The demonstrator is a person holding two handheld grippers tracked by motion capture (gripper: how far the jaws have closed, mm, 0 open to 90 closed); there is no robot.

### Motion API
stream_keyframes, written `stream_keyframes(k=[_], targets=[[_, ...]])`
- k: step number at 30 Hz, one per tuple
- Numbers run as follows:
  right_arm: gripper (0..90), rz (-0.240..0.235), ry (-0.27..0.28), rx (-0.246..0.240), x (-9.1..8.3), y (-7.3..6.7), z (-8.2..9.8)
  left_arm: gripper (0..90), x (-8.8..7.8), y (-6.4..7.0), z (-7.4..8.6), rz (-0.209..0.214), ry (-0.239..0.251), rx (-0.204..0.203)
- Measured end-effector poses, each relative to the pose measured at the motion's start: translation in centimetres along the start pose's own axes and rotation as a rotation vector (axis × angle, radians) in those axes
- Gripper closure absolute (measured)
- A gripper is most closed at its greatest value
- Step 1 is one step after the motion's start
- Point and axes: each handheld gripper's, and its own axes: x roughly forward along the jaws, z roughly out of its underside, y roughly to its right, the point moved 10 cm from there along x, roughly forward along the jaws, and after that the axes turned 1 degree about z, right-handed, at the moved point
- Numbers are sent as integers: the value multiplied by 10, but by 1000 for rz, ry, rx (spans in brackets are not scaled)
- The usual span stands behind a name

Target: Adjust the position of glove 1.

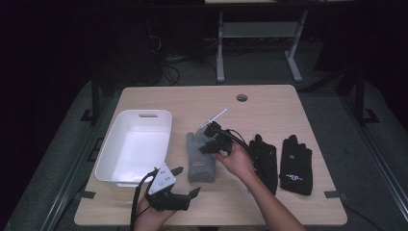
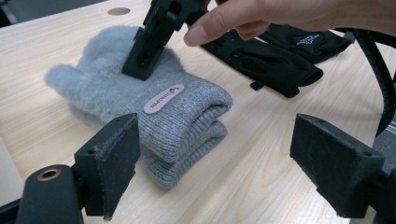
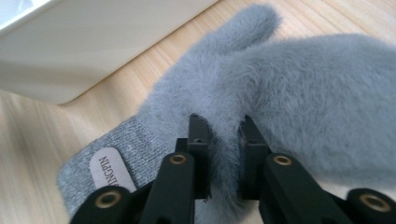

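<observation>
Right gripper view: right gripper was pinched on grey mittens, stacked at 3 o'clock of white bin. Left gripper idle, jaws apart. Risk: thin fluff pinch slips, lower mitten left behind.

The grey mittens look fluffy with ribbed knit cuffs (soft cloth), lying beside the smooth glossy plastic tub on matt wood-grain table.
</observation>
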Motion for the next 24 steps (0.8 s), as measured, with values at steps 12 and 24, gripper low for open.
stream_keyframes(k=[12, 24], targets=[[432, -8, 26, 36, -1, 8, 4, 159, 4, -3, 2, -1, -21, -16], [288, -41, 103, 136, -24, 36, 7, 163, 17, -4, -6, -5, -42, -157]])
